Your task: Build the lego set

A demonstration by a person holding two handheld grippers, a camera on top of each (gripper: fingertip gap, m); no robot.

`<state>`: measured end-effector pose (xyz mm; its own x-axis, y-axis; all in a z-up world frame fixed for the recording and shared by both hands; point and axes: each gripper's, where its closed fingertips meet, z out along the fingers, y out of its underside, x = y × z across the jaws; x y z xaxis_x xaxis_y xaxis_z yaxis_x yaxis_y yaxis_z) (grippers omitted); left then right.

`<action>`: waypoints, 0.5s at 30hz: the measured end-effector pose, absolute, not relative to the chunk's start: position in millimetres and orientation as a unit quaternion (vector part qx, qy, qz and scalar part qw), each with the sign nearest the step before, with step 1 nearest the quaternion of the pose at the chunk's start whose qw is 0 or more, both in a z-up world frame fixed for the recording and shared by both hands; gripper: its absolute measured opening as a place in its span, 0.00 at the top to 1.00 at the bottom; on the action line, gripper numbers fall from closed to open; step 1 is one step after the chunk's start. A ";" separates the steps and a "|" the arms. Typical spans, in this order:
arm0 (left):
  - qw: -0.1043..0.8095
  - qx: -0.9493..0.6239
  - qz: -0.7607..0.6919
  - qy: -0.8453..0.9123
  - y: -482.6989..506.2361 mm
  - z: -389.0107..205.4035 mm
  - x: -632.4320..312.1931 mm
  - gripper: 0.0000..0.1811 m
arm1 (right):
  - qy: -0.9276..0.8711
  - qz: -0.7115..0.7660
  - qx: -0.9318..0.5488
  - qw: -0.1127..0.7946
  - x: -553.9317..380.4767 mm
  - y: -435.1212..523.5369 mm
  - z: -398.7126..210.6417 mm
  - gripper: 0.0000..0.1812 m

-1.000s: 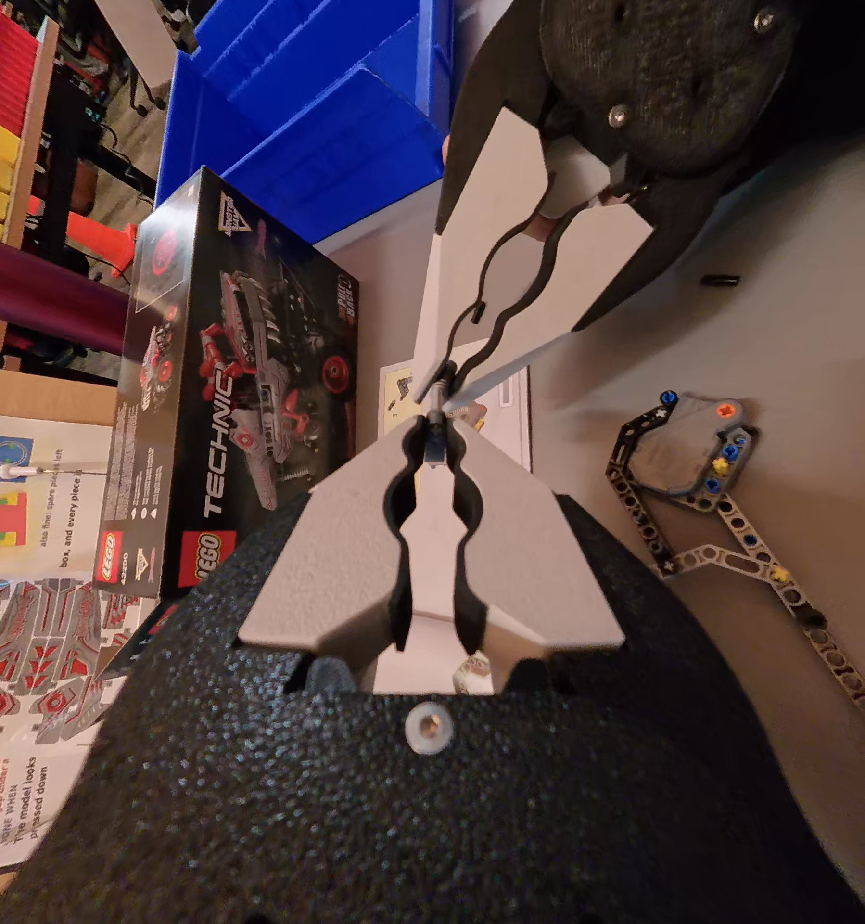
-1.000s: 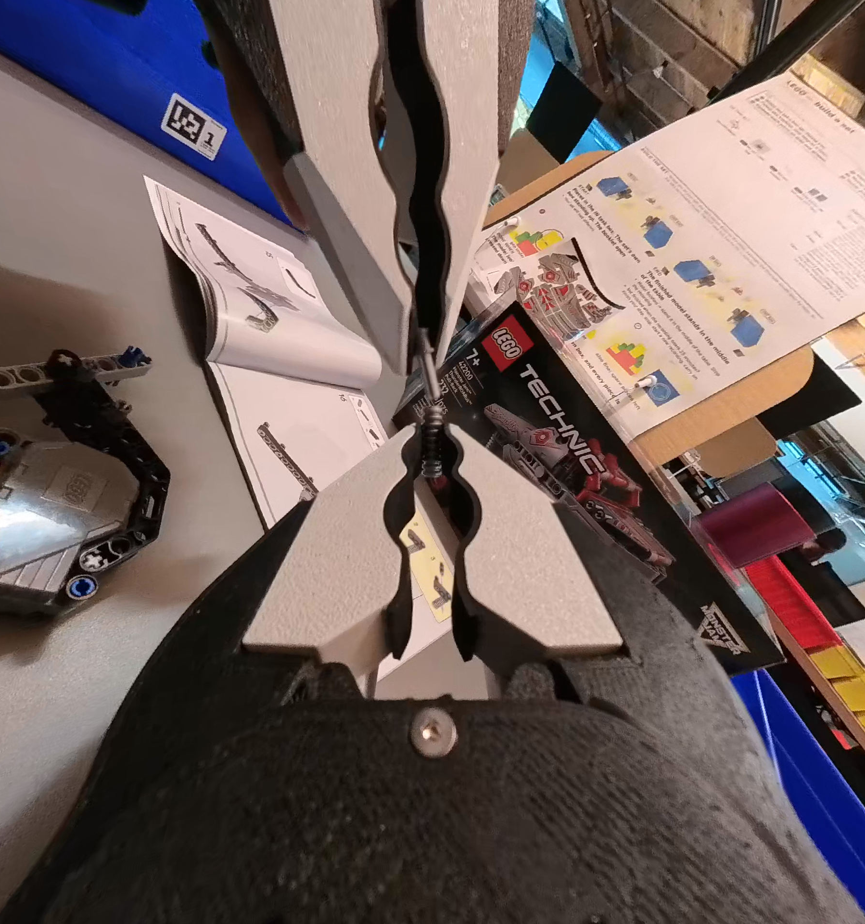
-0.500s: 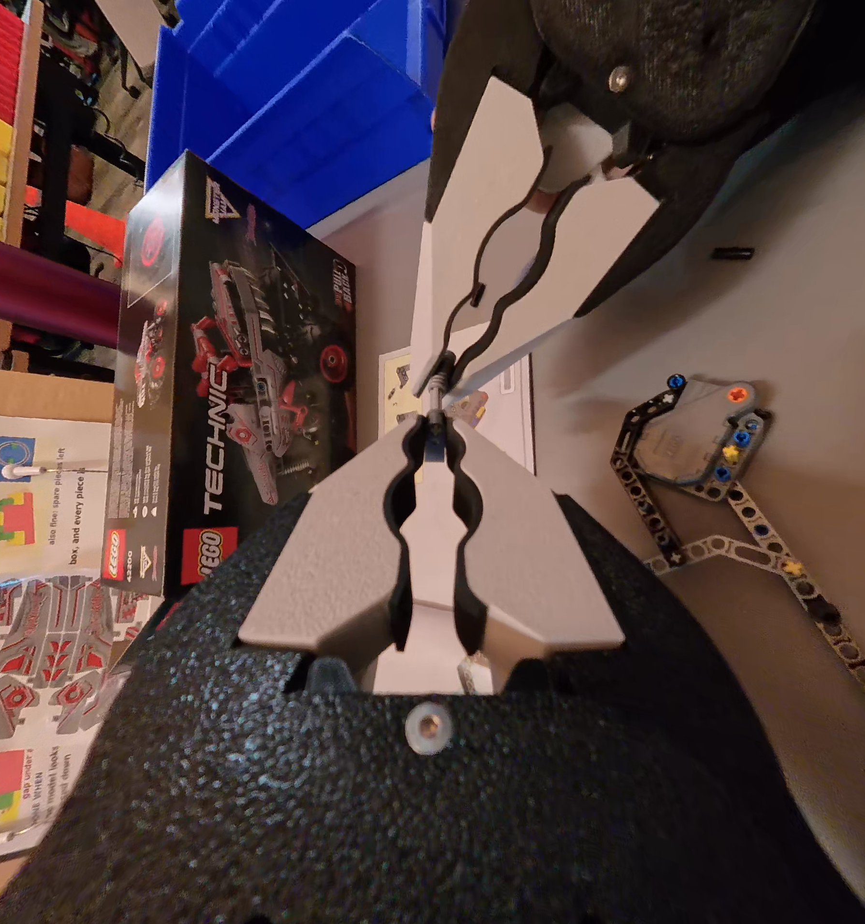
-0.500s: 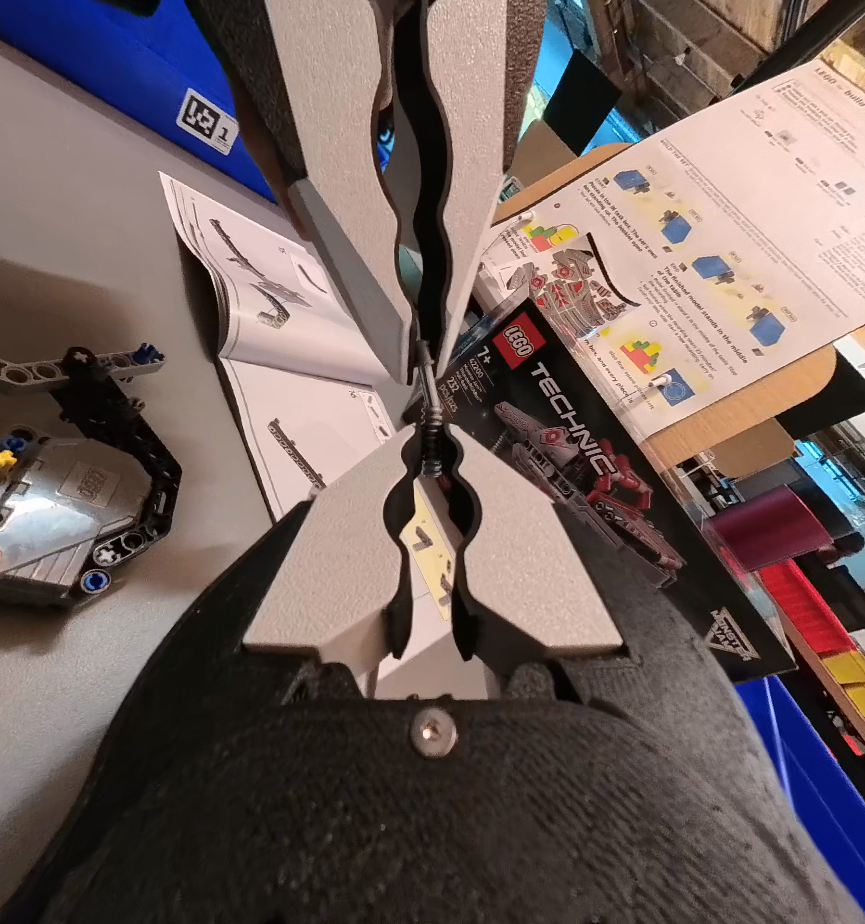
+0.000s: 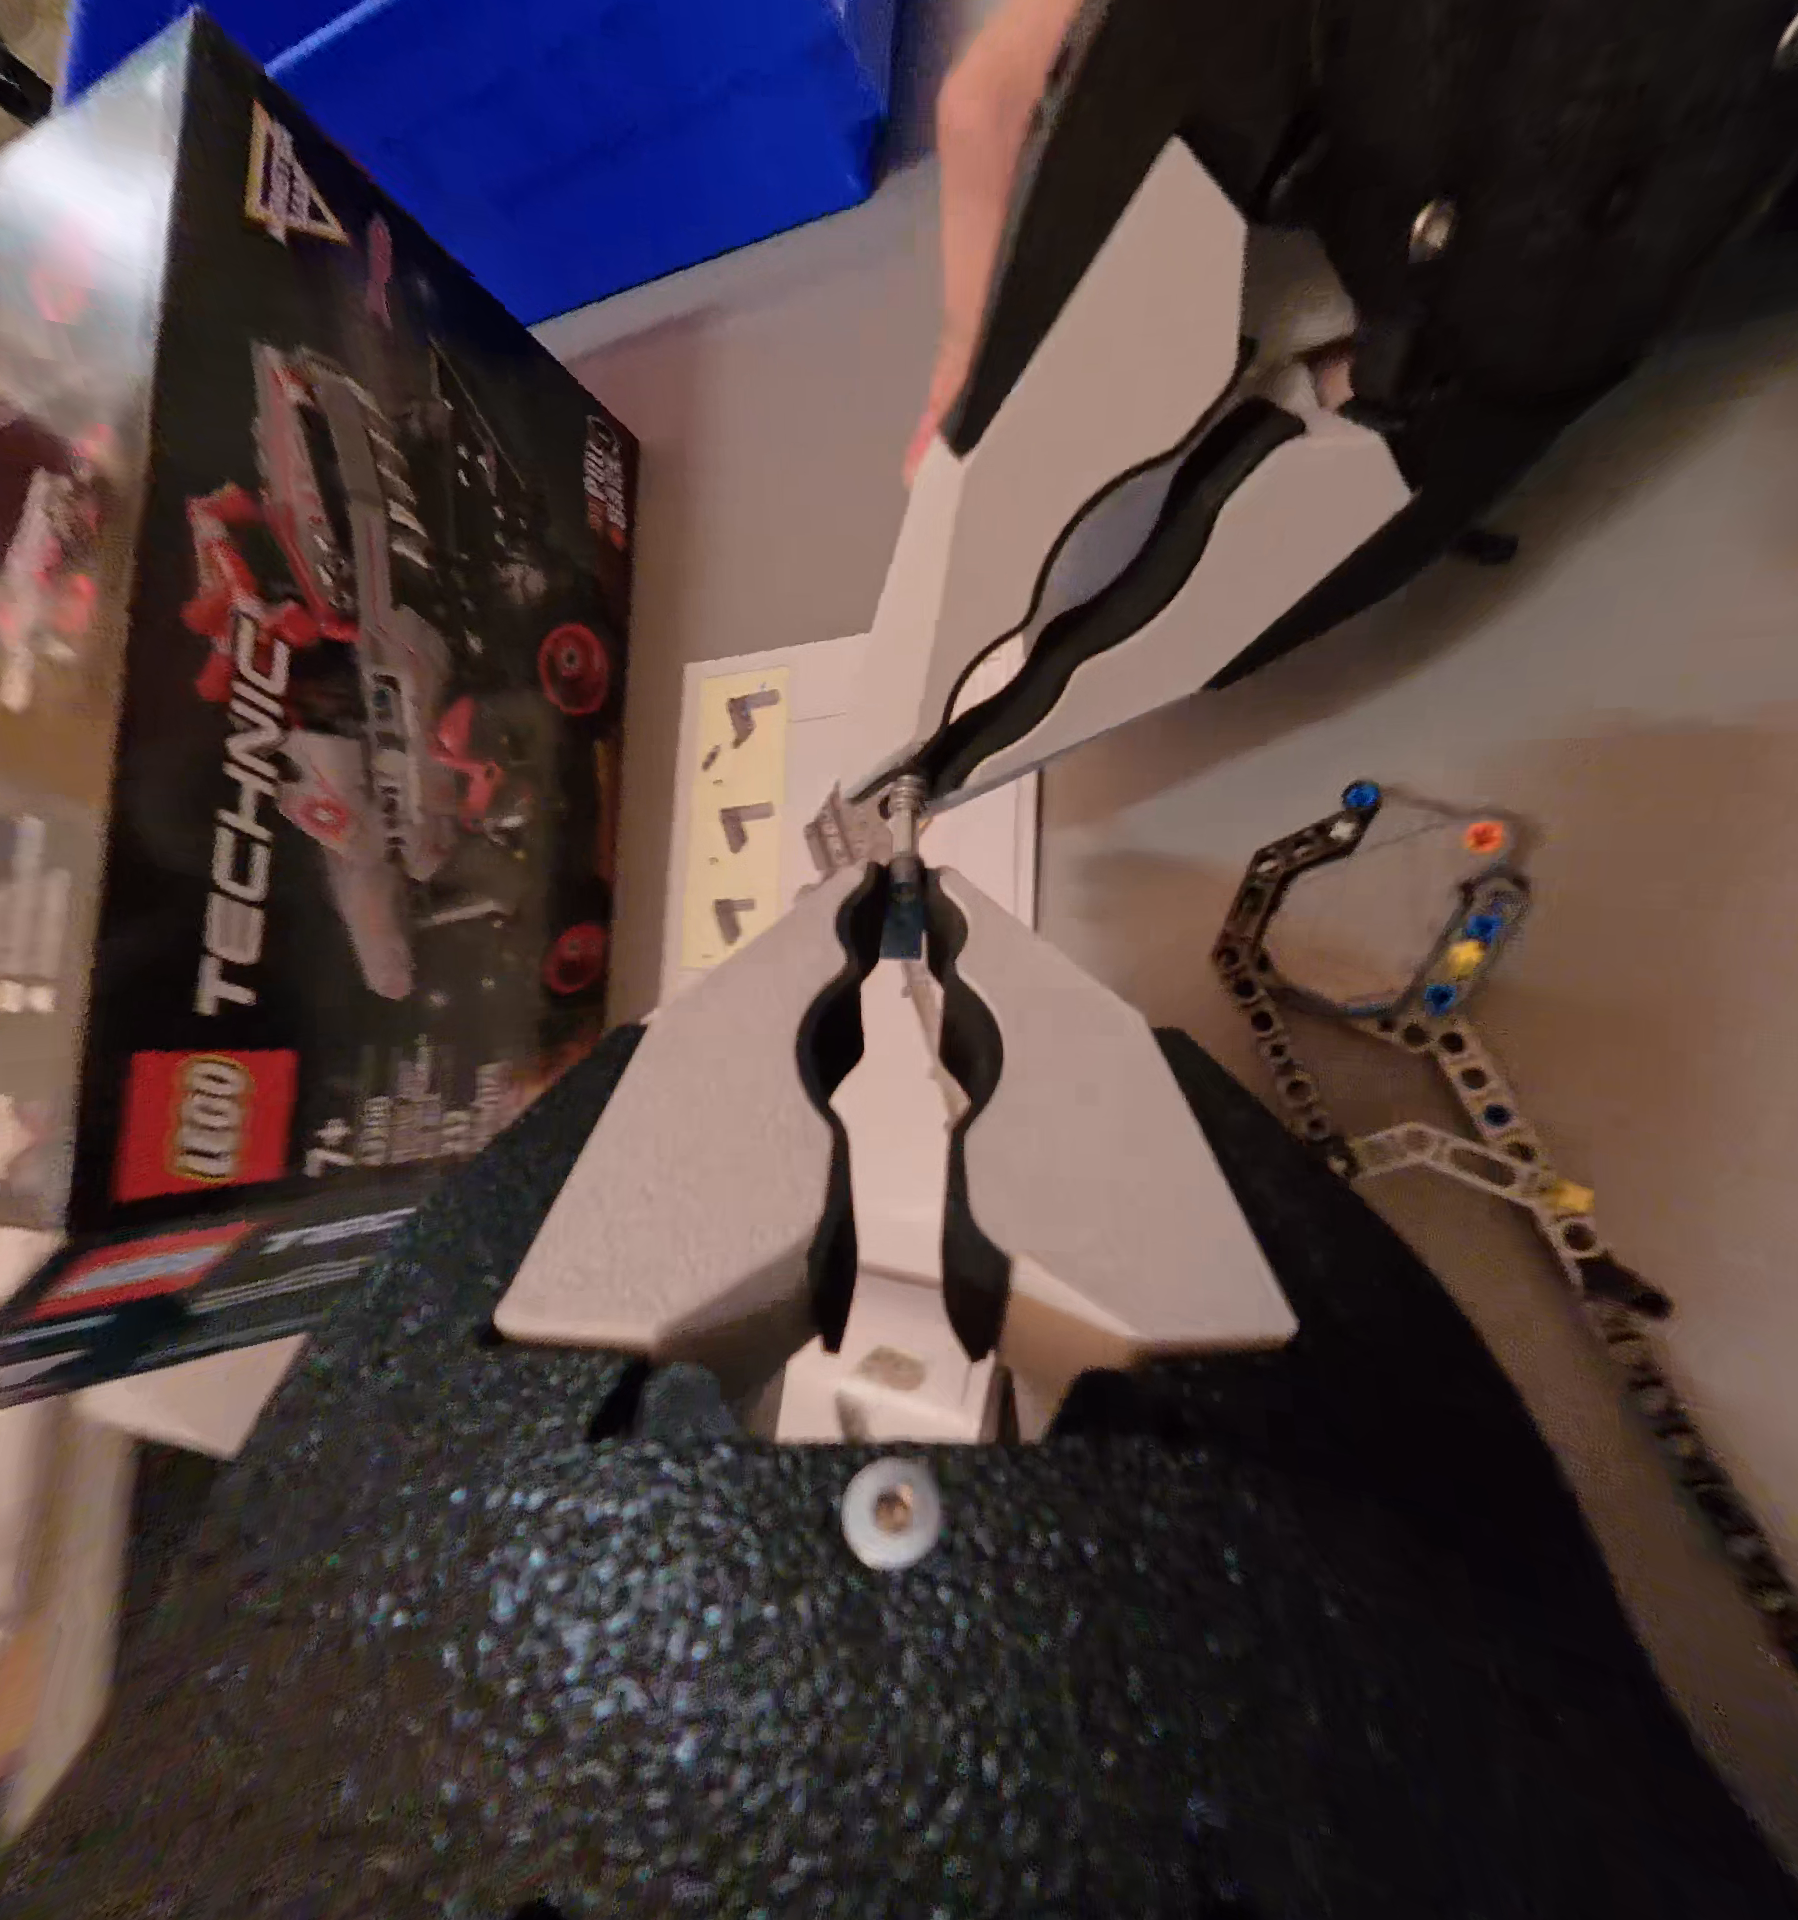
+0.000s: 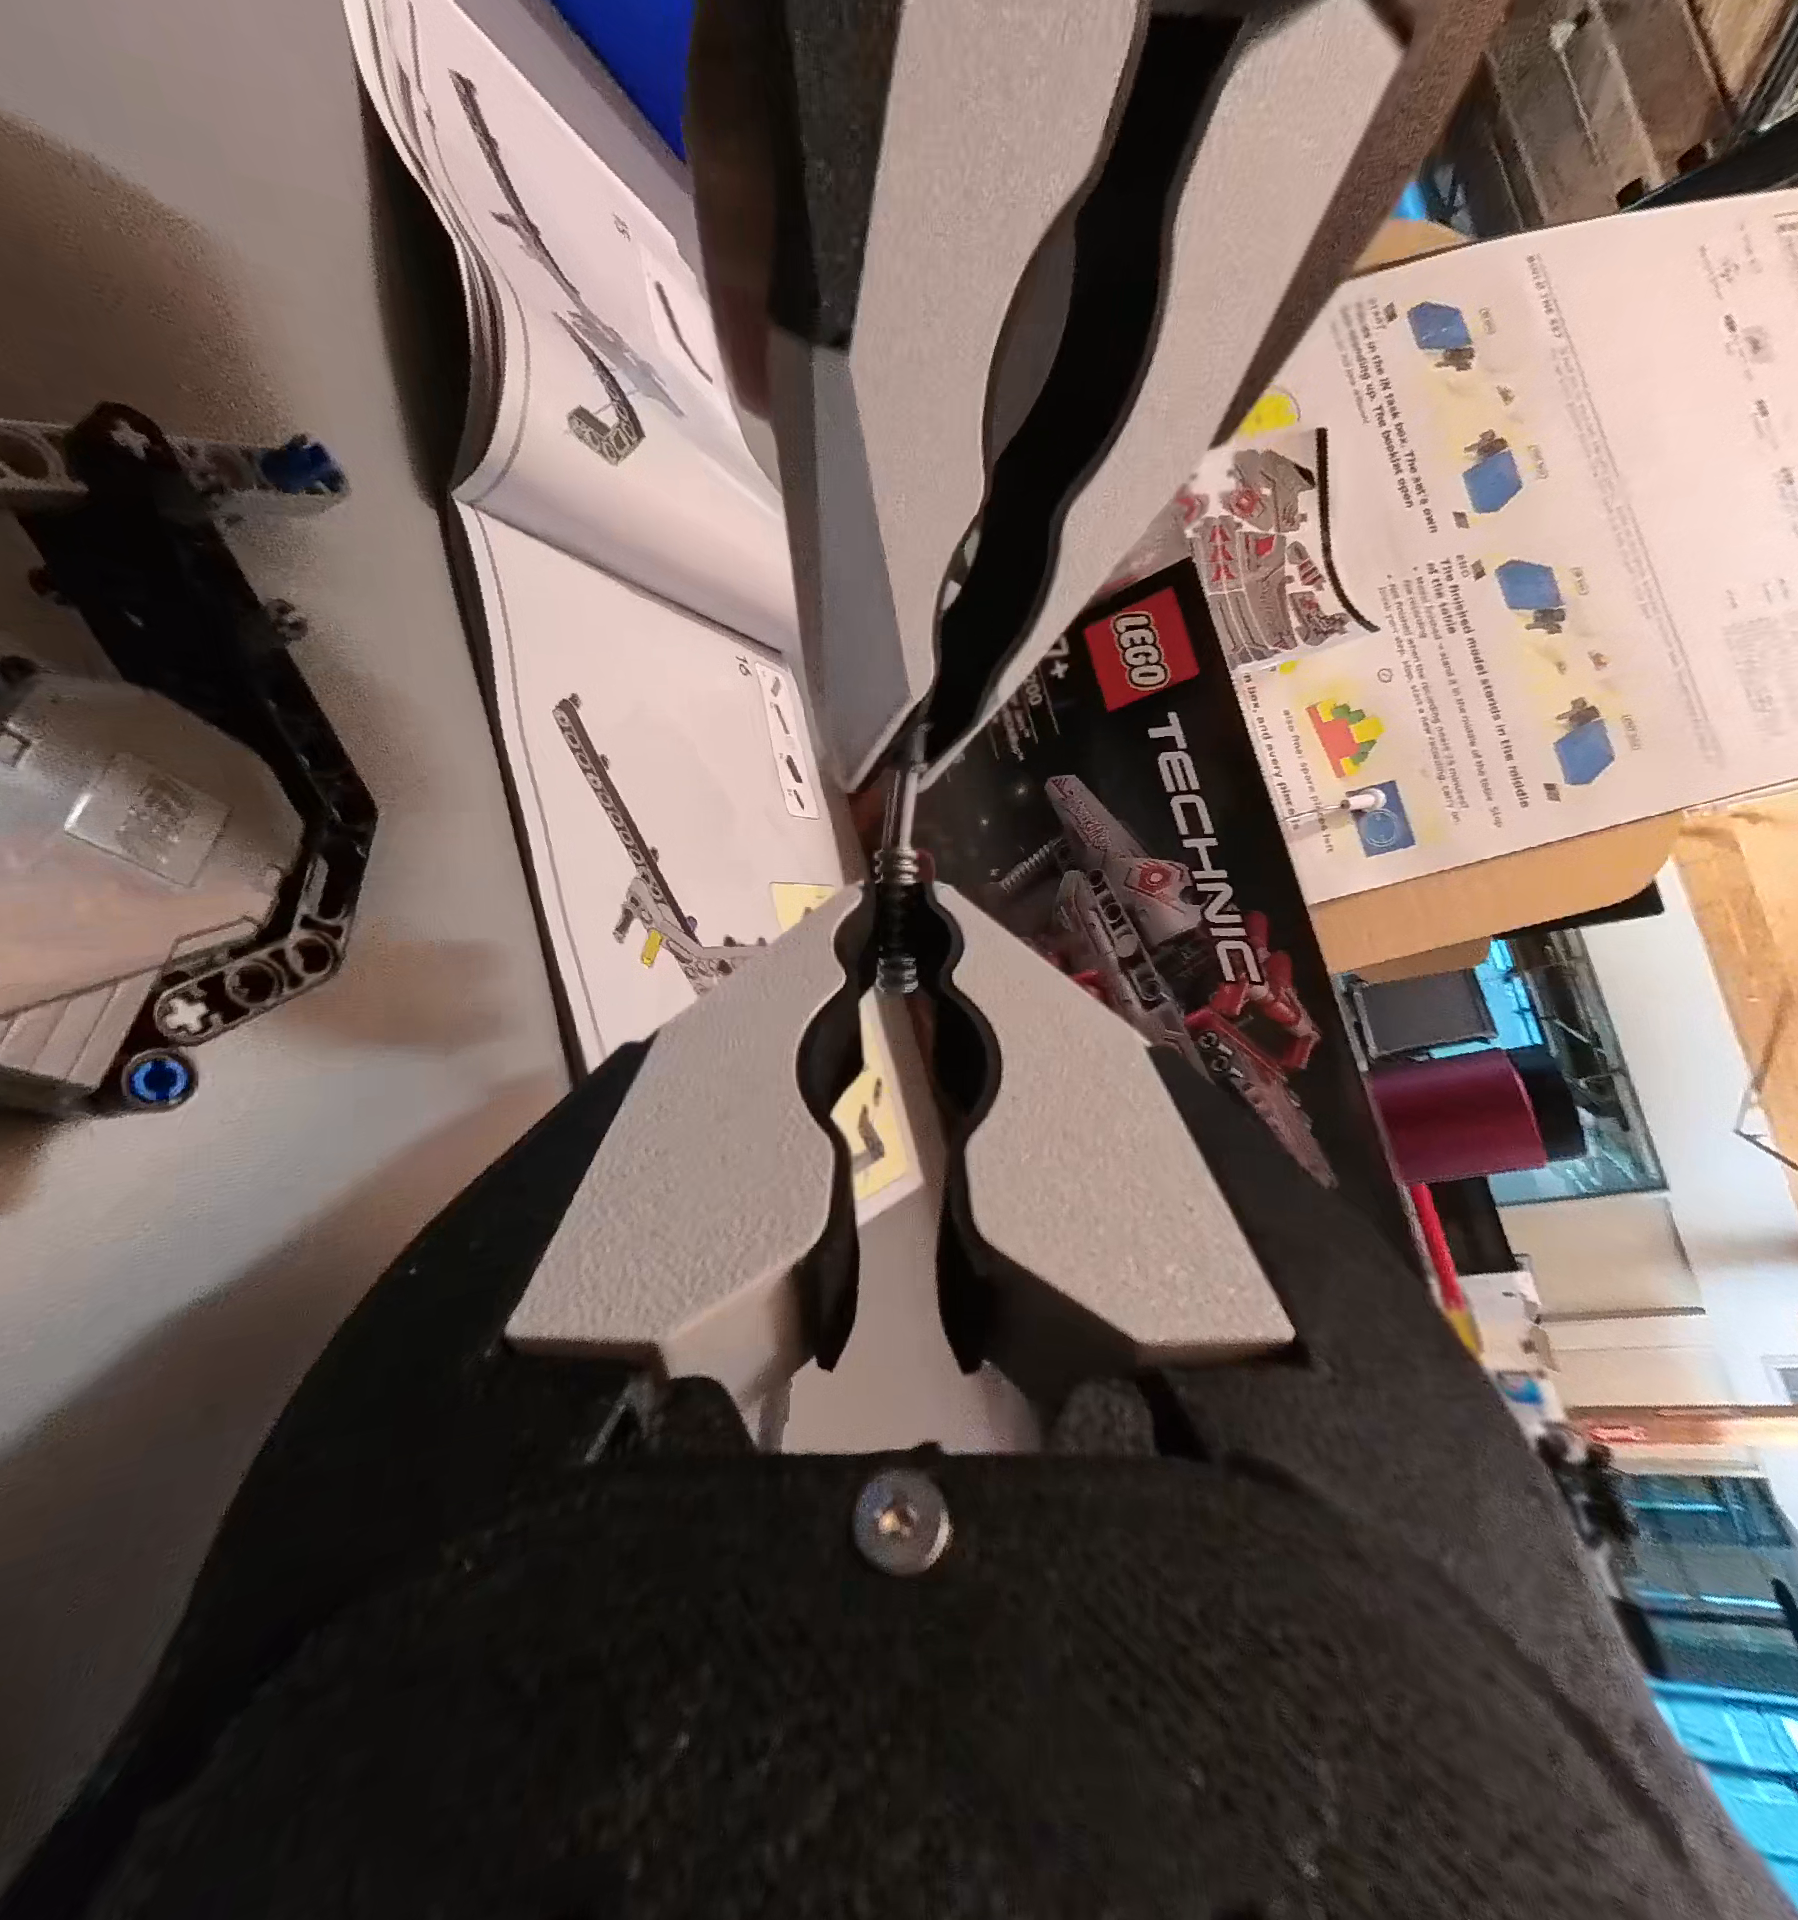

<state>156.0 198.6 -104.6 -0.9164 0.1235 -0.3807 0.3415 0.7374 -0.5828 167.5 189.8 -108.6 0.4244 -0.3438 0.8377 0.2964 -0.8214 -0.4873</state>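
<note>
Starting at the left, our left hand-held gripper [image 5: 900, 914] is nearly closed, pinching a small blue pin [image 5: 903, 923] at its very tips. Just beyond, tip to tip, our right hand-held gripper [image 6: 897, 935] is nearly closed too, clamped on a small black part wound with a metal spring [image 6: 897, 914]; a thin grey axle [image 5: 905, 821] bridges the two. All of this hangs in the air above the open instruction booklet [image 6: 666, 748], with the lego box [image 5: 355, 727] standing toward the table's far edge.

The half-built frame [image 5: 1394, 987], the task's main piece, lies flat on the table off to the right in the left wrist view, well apart from the grippers.

The grips look shallow to us. If we push off-axis, the pin may twist out, or the spring may fire the part away across the table. Squeezing harder risks popping either piece sideways. The left view is blurred, so the alignment is hard to judge.
</note>
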 end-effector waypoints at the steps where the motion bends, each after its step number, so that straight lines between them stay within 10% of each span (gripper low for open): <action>1: 0.134 0.113 -0.358 0.917 198.5 -103.7 155.4 0.97 | 0.018 -0.531 -0.789 0.308 167.3 190.3 -109.1 0.97; 11: -0.002 0.025 -0.416 0.909 197.1 -104.2 151.6 0.98 | 0.039 -0.492 -0.790 0.365 164.0 192.3 -107.6 0.97; 15: 0.082 0.078 -0.380 0.918 198.5 -109.0 157.1 0.97 | 0.041 -0.509 -0.794 0.330 167.6 189.5 -108.9 0.97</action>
<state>157.1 198.5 -109.0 -0.9746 0.0806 -0.2091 0.2048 0.6990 -0.6851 167.6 189.5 -108.9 0.4775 -0.4018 0.7814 0.2707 -0.7788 -0.5658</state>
